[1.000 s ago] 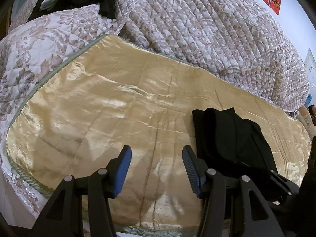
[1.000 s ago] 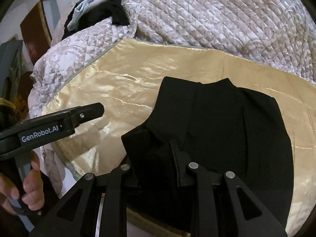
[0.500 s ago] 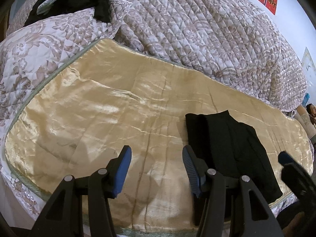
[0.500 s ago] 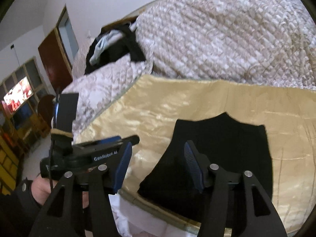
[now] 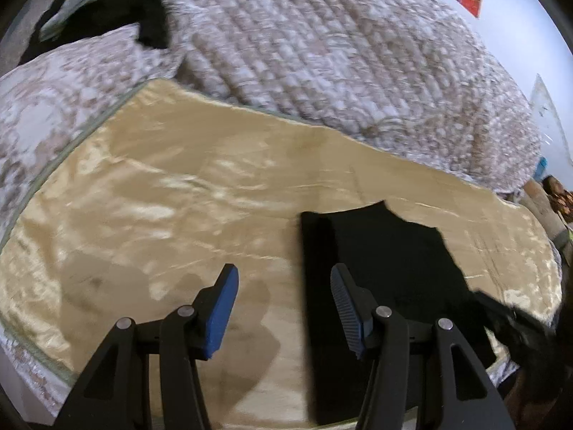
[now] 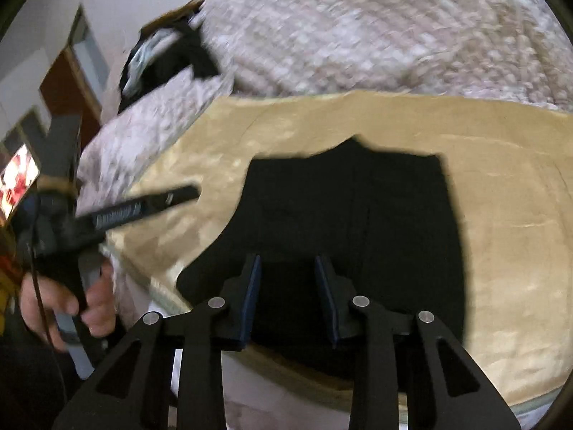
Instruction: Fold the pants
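Observation:
The black pants [image 6: 354, 215] lie folded into a compact rectangle on a shiny gold bedspread [image 6: 508, 258], near its front edge. In the left wrist view the pants [image 5: 379, 268] lie right of centre. My left gripper [image 5: 283, 304] is open and empty, above the gold cloth just left of the pants; it also shows at the left of the right wrist view [image 6: 143, 206]. My right gripper [image 6: 288, 294] is open and empty, held above the near edge of the pants without gripping them. Both views are blurred by motion.
A quilted floral blanket [image 5: 340, 53] is heaped along the back of the bed. Dark clothes [image 5: 107, 3] lie on it at the far left. A brown door [image 6: 68, 82] and a bright screen [image 6: 14, 179] stand left of the bed.
My right gripper let go of the pants' near edge, opened and lifted back, then dropped closer again. The folded pants stay flat. My left gripper stays open, drifting slightly.

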